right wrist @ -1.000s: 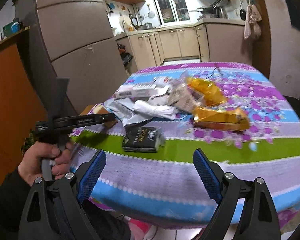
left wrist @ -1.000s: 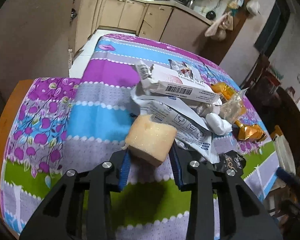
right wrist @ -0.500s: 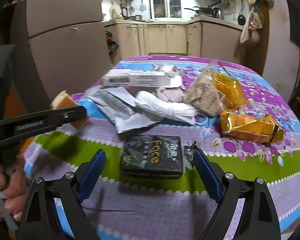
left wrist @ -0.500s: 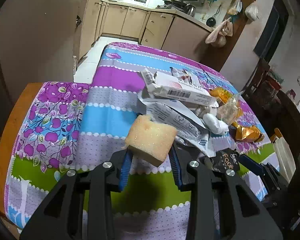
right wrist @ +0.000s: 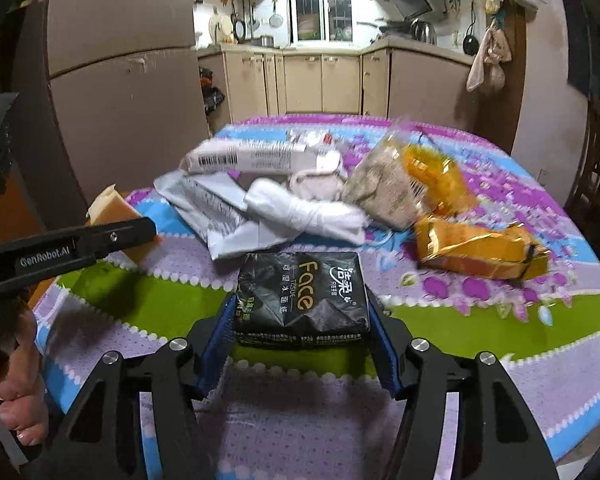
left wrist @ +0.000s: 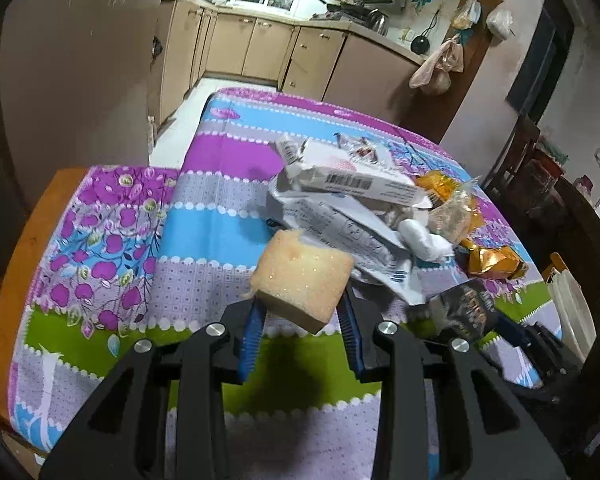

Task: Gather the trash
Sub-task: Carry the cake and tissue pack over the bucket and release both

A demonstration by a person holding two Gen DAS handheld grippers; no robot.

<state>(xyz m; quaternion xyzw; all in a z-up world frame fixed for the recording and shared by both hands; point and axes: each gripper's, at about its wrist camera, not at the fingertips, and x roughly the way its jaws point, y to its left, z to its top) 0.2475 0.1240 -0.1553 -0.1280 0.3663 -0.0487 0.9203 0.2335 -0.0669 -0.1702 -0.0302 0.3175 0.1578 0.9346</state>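
A yellow sponge block (left wrist: pixel 302 276) hangs just above the patterned tablecloth (left wrist: pixel 204 240), and my left gripper (left wrist: pixel 300 306) is shut on it. From the right wrist view the same sponge (right wrist: pixel 112 208) shows at the left behind a left-gripper finger (right wrist: pixel 112 236). A black "Face" tissue pack (right wrist: pixel 302 292) lies on the green stripe near the table's front edge. My right gripper (right wrist: pixel 300 316) straddles it. Its jaws are closing, and the blue pads sit against the pack's two sides. The pack (left wrist: pixel 466 312) shows blurred at the right of the left wrist view.
Behind the pack lies a heap: a long white box (right wrist: pixel 256 156), a grey mailer bag (right wrist: pixel 216 208), a knotted white plastic bag (right wrist: pixel 304 212), a clear bag of grains (right wrist: pixel 384 188) and orange foil wrappers (right wrist: pixel 476 248). A tall brown fridge (right wrist: pixel 120 80) stands left of the table.
My right gripper moved forward and down over the black tissue pack and narrowed its jaws around it. The left gripper kept the sponge and stayed almost still.
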